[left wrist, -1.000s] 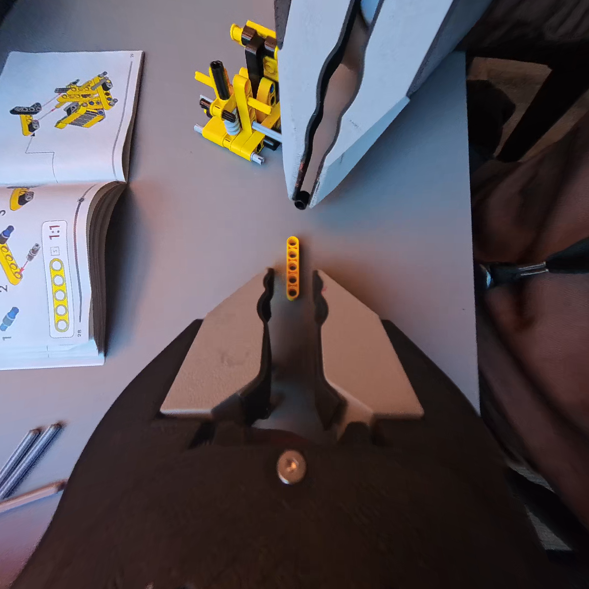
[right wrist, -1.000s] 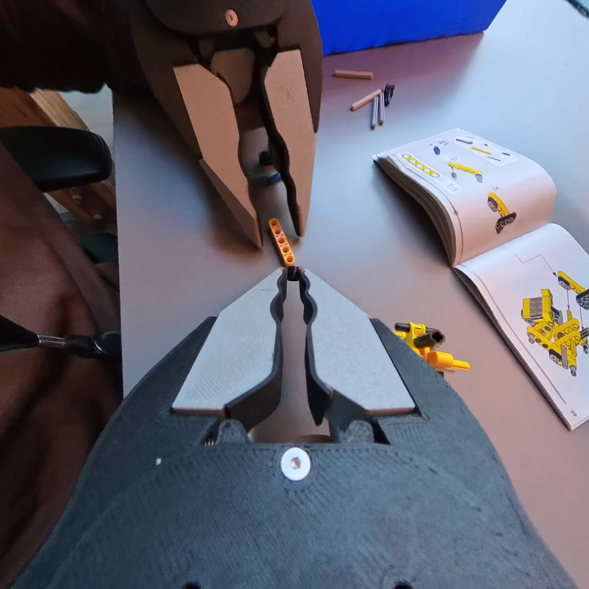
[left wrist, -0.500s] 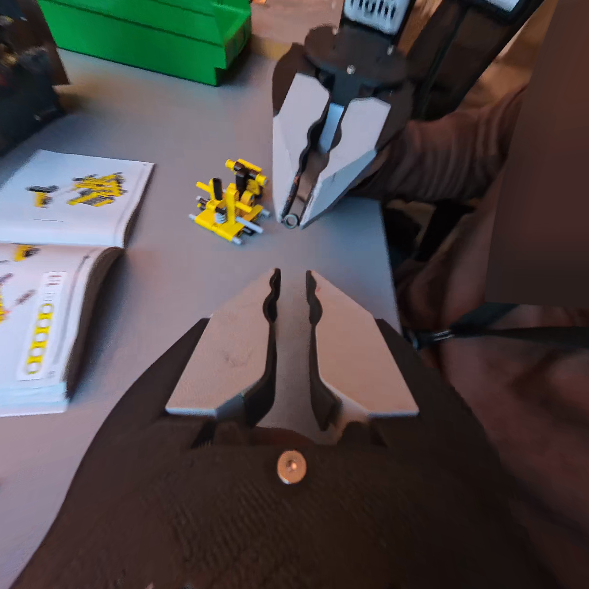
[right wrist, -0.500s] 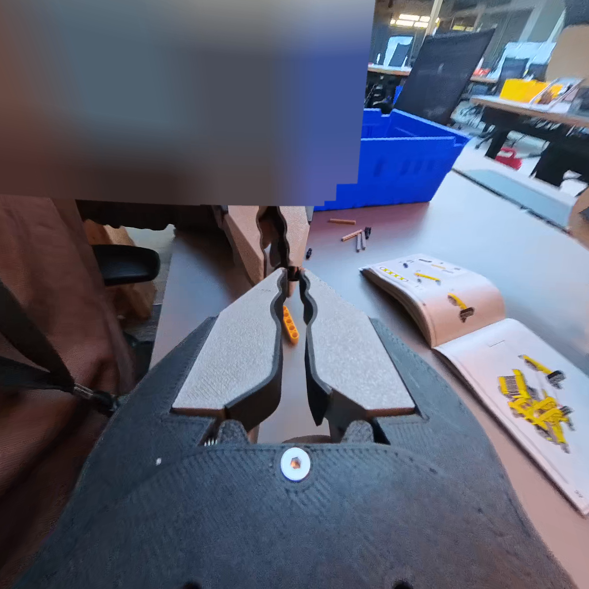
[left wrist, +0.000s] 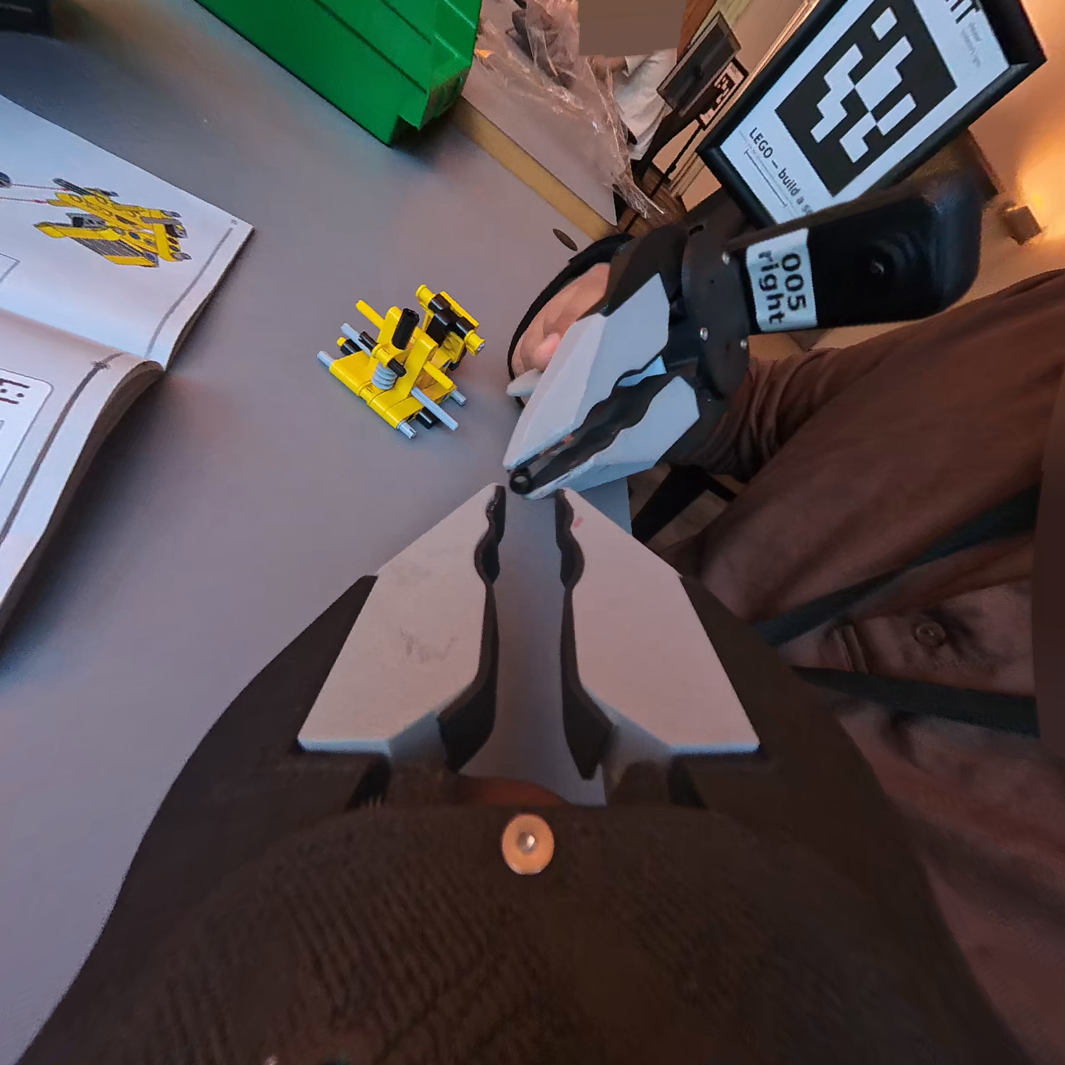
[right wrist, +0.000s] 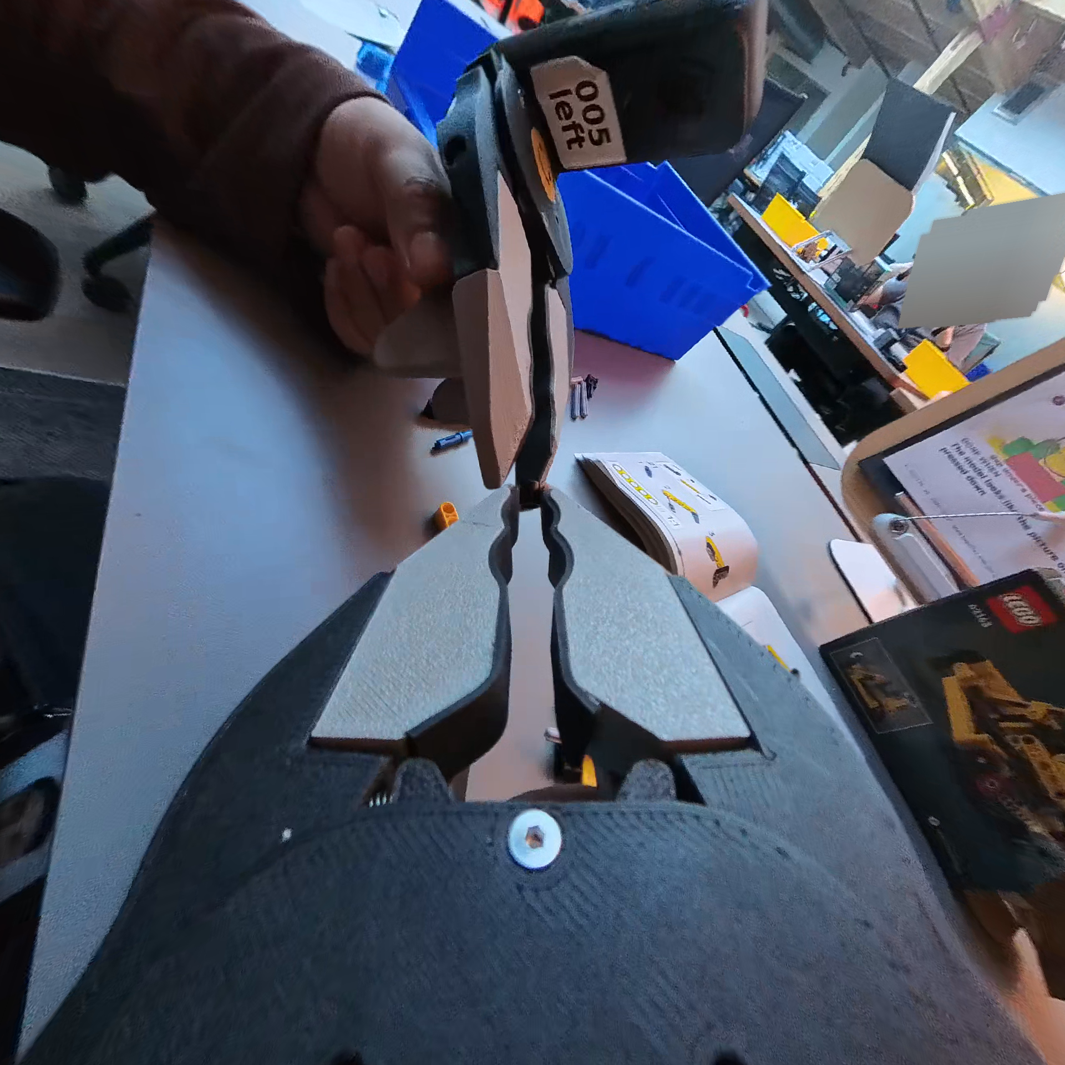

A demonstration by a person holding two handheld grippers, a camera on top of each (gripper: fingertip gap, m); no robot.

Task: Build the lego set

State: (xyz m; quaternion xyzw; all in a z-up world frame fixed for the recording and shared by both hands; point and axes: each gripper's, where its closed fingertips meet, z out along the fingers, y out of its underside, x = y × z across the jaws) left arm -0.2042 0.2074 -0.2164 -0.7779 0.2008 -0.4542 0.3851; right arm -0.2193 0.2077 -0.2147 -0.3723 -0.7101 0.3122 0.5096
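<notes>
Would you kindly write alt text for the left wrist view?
The open left gripper hovers over a grey table, its tips nearly meeting the right gripper, which pinches a small black pin. Behind sit a yellow model, an open booklet and a green bin.

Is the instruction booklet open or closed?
Open. The booklet lies spread on the table, pages up, one showing a yellow model drawing; the right wrist view shows its curved pages too.

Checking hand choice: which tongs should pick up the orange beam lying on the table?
Left: the left tongs are open and empty; the right tongs pinch a black pin. The orange beam lies untouched.
</notes>
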